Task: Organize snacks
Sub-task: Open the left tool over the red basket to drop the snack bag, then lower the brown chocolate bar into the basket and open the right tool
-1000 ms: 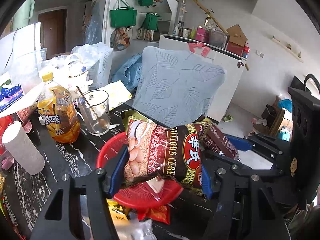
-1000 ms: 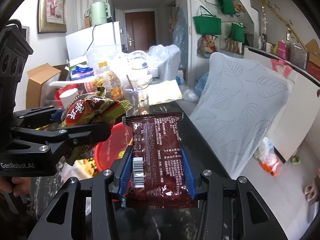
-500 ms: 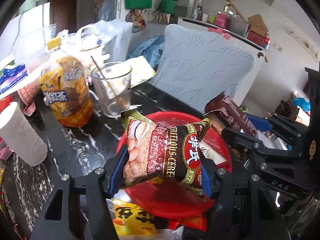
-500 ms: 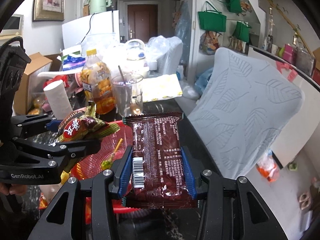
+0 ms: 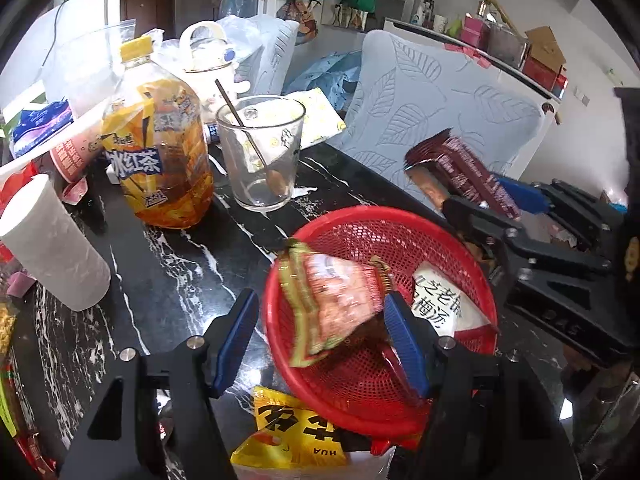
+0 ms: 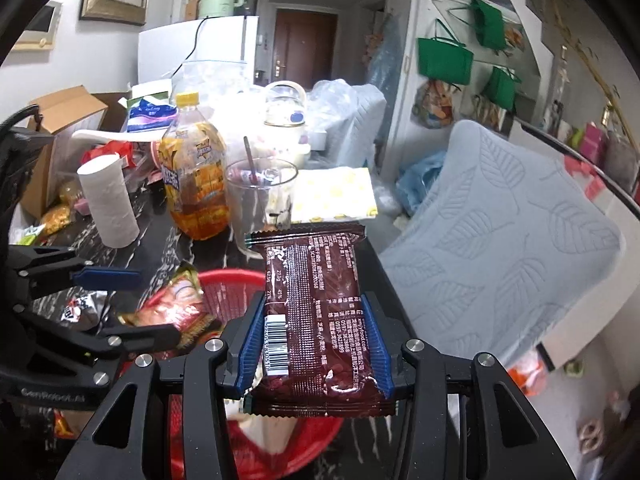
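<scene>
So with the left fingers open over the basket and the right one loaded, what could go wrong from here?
1. The cereal packet is blurred between the open fingers of the left gripper, over the near side of the red basket; it might catch the rim and tip out.
2. The right gripper grips the dark wrapper close beside the left one; the two might collide.
3. The glass stands just behind the basket and could get knocked.

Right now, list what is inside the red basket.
The red basket holds a blurred cereal packet and a white packet with Chinese writing. Anything beneath them is hidden.
</scene>
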Available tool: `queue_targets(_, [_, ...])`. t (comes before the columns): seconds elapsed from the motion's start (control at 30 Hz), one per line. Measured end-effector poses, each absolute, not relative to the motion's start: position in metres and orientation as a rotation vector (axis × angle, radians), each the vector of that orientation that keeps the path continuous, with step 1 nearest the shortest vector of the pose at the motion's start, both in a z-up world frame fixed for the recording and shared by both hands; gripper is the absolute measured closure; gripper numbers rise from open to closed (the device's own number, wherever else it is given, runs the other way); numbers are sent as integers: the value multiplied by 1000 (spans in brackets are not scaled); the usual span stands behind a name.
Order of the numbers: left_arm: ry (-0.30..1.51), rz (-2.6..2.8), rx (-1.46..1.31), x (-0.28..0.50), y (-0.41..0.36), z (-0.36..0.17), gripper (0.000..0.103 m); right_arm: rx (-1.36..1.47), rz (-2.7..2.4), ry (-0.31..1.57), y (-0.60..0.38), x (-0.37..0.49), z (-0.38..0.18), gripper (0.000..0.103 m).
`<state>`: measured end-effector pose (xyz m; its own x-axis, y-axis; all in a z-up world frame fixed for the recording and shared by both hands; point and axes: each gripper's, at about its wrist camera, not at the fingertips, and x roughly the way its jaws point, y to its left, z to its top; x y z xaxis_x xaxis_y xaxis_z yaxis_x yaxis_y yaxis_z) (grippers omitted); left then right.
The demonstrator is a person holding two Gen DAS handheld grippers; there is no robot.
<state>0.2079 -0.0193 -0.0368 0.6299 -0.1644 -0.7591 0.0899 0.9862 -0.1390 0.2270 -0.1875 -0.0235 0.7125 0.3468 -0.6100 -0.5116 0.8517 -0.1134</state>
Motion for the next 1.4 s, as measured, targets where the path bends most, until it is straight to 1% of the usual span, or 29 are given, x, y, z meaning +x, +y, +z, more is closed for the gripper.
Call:
queue_targets(0.3, [855, -121, -91, 205, -12, -30, 39, -362, 512, 623, -170, 241, -39, 56])
queue_targets(0.57, [859, -132, -85, 206, -15, -33, 39, -405, 578, 687, -161, 248, -57, 54])
queue_targets(0.6, [858, -132, -83, 206, -15, -33, 39, -412, 576, 693, -160, 248, -60, 53])
queue_targets(0.67, [855, -132, -79, 206, -16, -33, 39, -423, 571, 706, -160, 248, -64, 41])
queue_targets(0.97, [852, -138, -90, 204, -17, -32, 39, -381, 551, 687, -172, 242, -55, 41])
queue_targets(1.03, [851, -139, -94, 204, -17, -31, 39, -366, 545, 688, -175, 243, -53, 43])
queue_targets(1.07, [851, -139, -94, 204, -17, -31, 39, -357, 538, 691, -177, 244, -53, 51])
queue_targets(1.13, [849, -135, -93, 204, -16, -31, 39, -350, 529, 710, -177, 245, -54, 57])
queue_targets(1.17, [849, -133, -92, 204, -16, -31, 39, -346, 522, 715, -178, 247, -56, 59])
queue_targets(1.4, [857, -127, -96, 205, -14, -34, 39, -335, 568, 699, -172, 243, -61, 60])
